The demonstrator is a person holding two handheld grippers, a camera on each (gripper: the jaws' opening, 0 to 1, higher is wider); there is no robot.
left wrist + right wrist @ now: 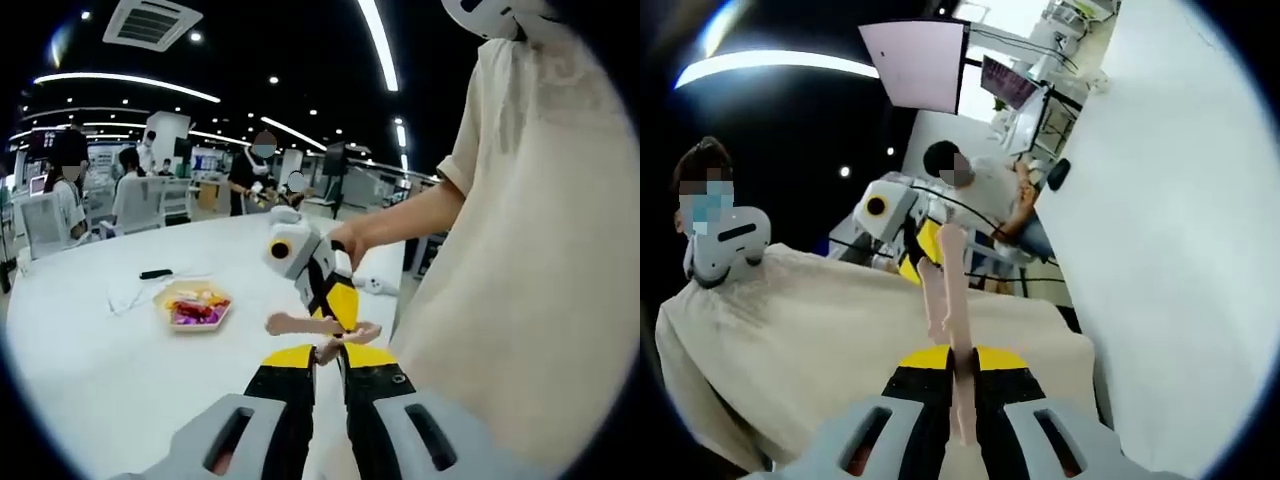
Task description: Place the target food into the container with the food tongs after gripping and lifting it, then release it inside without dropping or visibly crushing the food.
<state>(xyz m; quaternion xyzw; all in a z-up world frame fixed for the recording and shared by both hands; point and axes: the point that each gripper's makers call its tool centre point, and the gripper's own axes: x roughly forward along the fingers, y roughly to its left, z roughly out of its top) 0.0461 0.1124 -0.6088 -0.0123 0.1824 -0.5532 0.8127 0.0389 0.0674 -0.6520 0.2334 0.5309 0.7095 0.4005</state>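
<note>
On the white table (100,350): container (196,306) of colourful food sat well apart from both grippers
Left gripper (328,352): jaws pressed onto one end of the food tongs (320,324); right gripper (335,300) met the tongs from above
Right gripper (960,362): jaws nipped the pale tongs (950,290), which ran forward toward the left gripper (915,245)
Behind: person in beige shirt (520,260)

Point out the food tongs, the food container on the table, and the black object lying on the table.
food tongs (952,300), right gripper view, on one arm.
food container (197,305), left gripper view, its near rim.
black object (155,273), left gripper view, its middle.
</note>
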